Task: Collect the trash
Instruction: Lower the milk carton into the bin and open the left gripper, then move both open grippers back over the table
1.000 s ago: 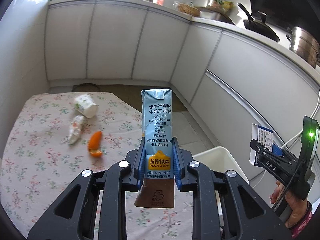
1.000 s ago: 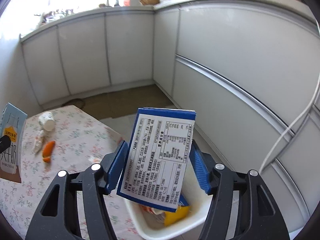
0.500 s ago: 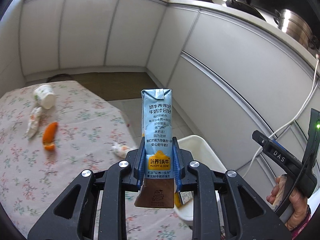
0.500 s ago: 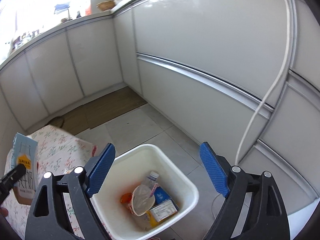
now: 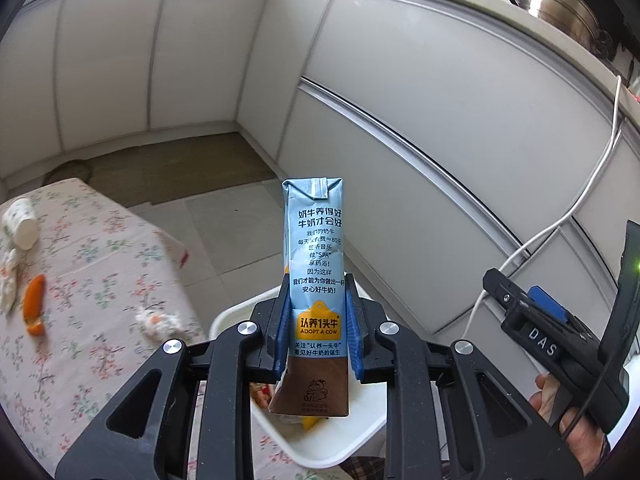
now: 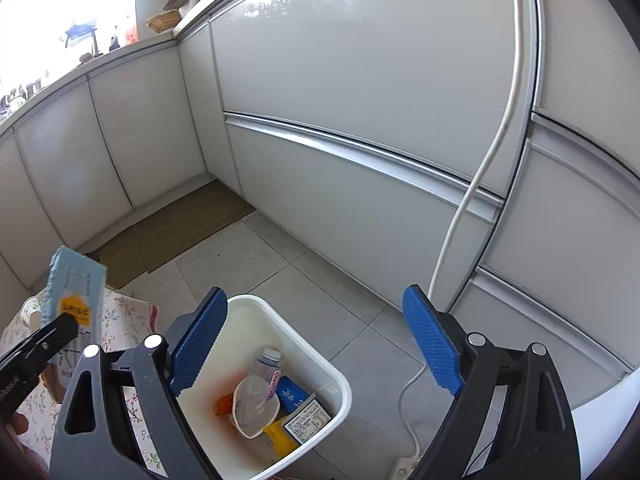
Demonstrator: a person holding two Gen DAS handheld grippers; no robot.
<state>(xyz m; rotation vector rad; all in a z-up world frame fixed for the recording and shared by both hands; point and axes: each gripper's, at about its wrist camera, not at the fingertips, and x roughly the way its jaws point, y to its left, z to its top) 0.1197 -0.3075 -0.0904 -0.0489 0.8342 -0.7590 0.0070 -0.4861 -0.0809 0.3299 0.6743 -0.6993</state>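
My left gripper (image 5: 317, 320) is shut on a tall light-blue milk carton (image 5: 315, 256), held upright over the near rim of the white trash bin (image 5: 240, 312). The carton also shows at the left of the right wrist view (image 6: 74, 292). My right gripper (image 6: 316, 344) is open and empty above the bin (image 6: 340, 384), which holds a blue-and-white box (image 6: 306, 422), a crumpled cup, a bottle and other wrappers. It also shows at the right of the left wrist view (image 5: 536, 316).
The table with the flowered cloth (image 5: 80, 340) carries an orange peel (image 5: 34, 310), a paper cup (image 5: 20, 224), a crumpled wrapper (image 5: 8, 284) and a tissue wad (image 5: 158, 320). White cabinets (image 6: 360, 140) run behind the bin. A white cable (image 6: 472, 184) and power strip (image 6: 404, 468) lie on the floor.
My right gripper opened and the blue-and-white box dropped into the bin. My left gripper carried the milk carton from over the table to above the bin.
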